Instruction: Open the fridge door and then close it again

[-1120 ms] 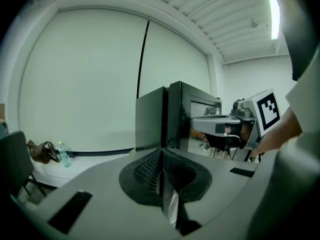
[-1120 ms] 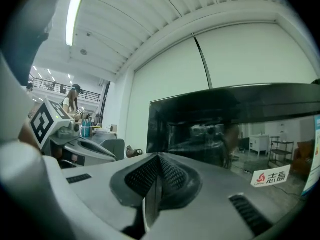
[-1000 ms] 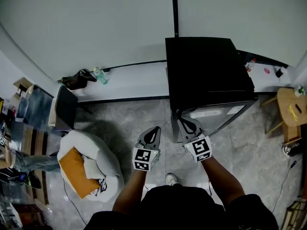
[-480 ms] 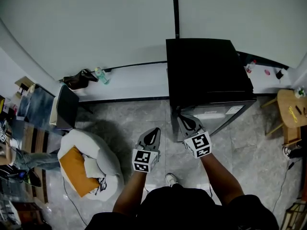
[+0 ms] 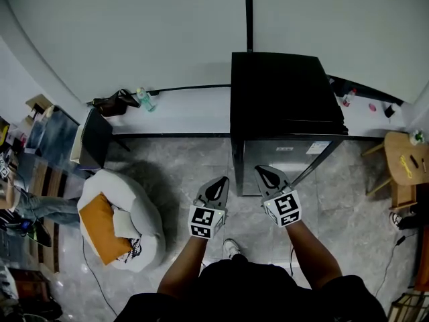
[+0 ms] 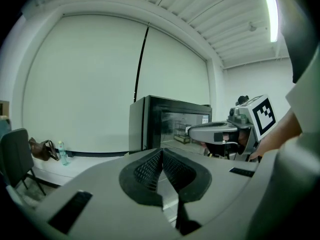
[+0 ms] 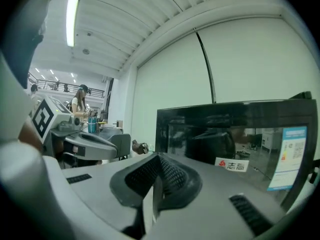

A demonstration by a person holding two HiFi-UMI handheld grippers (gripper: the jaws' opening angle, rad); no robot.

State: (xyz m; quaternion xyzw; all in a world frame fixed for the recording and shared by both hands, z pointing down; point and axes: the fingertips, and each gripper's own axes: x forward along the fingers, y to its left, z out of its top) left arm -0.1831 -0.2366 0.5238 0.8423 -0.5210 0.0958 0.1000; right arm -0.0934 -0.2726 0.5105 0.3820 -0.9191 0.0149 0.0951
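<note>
A black fridge (image 5: 285,99) stands against the wall, and its glass door (image 5: 288,158) looks flush with the body. My right gripper (image 5: 261,170) is shut and empty, a short way in front of the door's left part. My left gripper (image 5: 222,179) is also shut and empty, just left of the fridge's left edge. In the left gripper view, the shut gripper (image 6: 162,150) points at the fridge (image 6: 170,121), with the right gripper (image 6: 200,130) beside it. From the right gripper view, its shut gripper (image 7: 159,156) faces the dark door (image 7: 235,134). Neither gripper touches the fridge.
A white beanbag (image 5: 137,213) with an orange cushion (image 5: 97,227) lies at the left. A dark chair (image 5: 94,146), a bag (image 5: 110,103) and a bottle (image 5: 143,100) are by the low wall ledge. A wooden stool (image 5: 402,156) stands right of the fridge.
Both grippers have drawn back a little from the fridge. The right one was at the door's left front corner and now stands apart from it. The door looks more squarely shut.
</note>
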